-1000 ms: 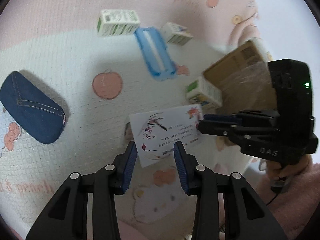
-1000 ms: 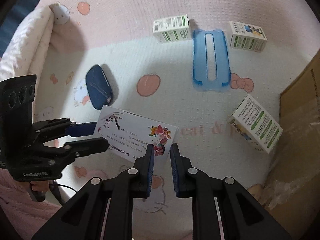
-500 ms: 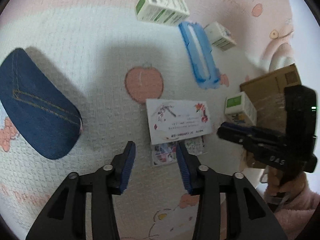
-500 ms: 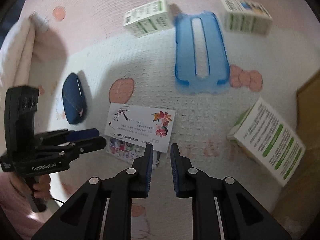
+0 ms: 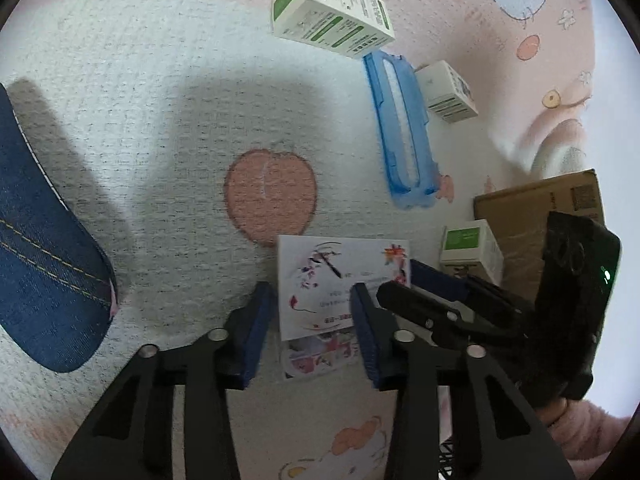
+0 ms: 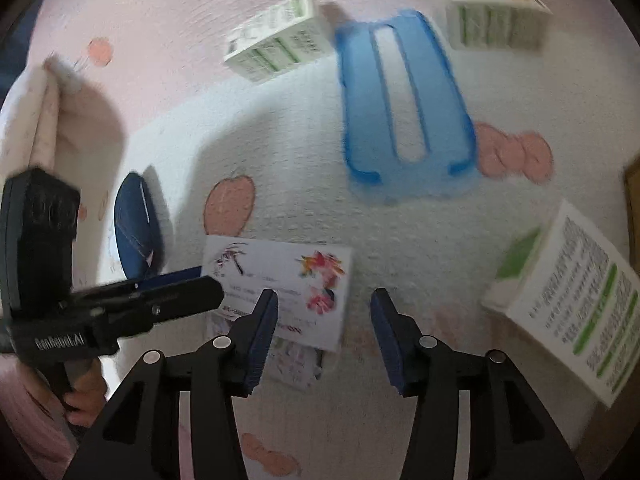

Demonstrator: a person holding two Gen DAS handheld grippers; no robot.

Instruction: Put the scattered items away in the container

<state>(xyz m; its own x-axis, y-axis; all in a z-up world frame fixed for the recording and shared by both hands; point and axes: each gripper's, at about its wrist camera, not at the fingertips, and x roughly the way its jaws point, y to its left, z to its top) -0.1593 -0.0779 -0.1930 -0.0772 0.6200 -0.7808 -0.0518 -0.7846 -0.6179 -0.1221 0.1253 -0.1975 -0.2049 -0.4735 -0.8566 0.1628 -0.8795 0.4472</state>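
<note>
A white card (image 5: 340, 280) printed with flowers lies flat on the blanket, overlapping a second printed card (image 5: 316, 356). My left gripper (image 5: 312, 328) hovers over its lower part. Its jaws are closing, with the card between the pads but not pressed. From the right, my right gripper (image 5: 404, 284) reaches the card's flowered edge. In the right wrist view the right gripper (image 6: 322, 332) has its jaws opening. The card (image 6: 280, 280) sits partly under its left pad and is not gripped. The left gripper (image 6: 200, 282) points at the card's left end. A cardboard box (image 5: 536, 216) stands to the right.
Scattered on the peach-print blanket (image 5: 160, 128) are a blue plastic frame (image 5: 404, 132), three green-and-white cartons (image 5: 332, 12) (image 5: 448, 92) (image 5: 472, 248) and a denim pouch (image 5: 40, 280). A person's hand (image 6: 84, 396) holds the left gripper's handle. A folded blanket edge (image 6: 40, 112) rises at the far left.
Both grippers have sunk closer to the blanket. The card that hung tilted between them now lies flat on a second card. The right jaws have spread from nearly shut to wide.
</note>
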